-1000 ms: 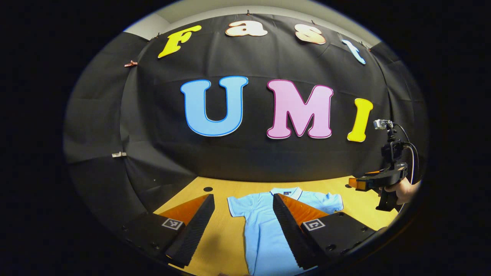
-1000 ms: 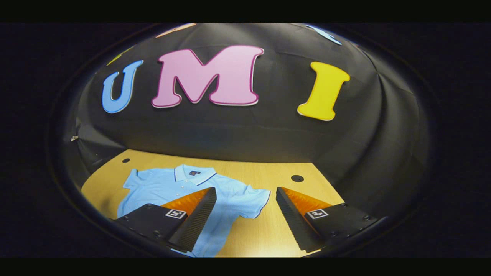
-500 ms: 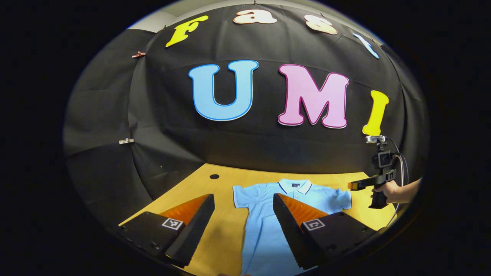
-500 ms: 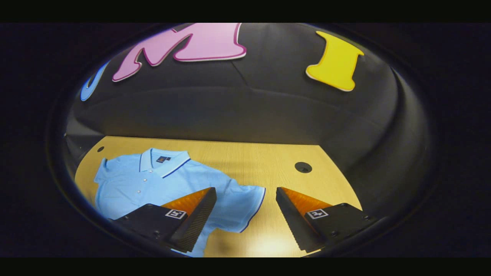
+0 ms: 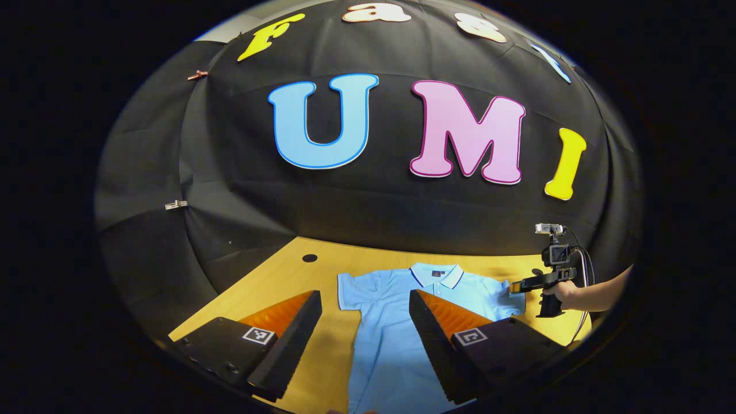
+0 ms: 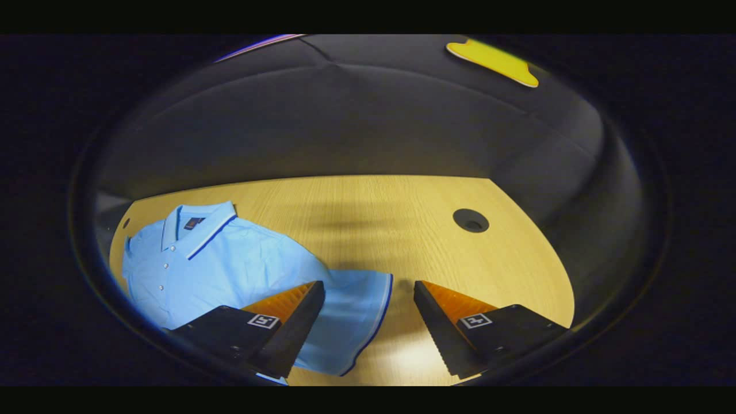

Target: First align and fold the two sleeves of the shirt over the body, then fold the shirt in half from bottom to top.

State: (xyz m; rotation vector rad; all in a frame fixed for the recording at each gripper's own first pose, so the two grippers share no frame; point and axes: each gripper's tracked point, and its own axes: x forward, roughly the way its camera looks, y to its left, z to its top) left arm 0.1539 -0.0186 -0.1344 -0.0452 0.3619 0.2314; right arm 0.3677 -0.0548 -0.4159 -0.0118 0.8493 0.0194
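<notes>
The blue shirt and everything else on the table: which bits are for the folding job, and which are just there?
For the job:
- blue shirt
- its sleeve
- left gripper
- right gripper

Just there:
- table
- round hole
- clip

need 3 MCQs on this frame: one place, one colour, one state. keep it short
1. Where does the polo shirt lie?
A. flat on the wooden table
B. hung on the booth wall
C. on the floor

2. What colour is the polo shirt?
A. white
B. light blue with dark trim
C. red

3. What state is the right hand-held gripper in?
A. shut on the collar
B. shut on nothing
C. open, its fingers to either side of the sleeve's edge

Key: 1 A, it is spread out on the tabletop; 2 B, the fabric is light blue and the collar and sleeve hem carry a dark stripe; 3 C, a wide gap shows between the fingers.
</notes>
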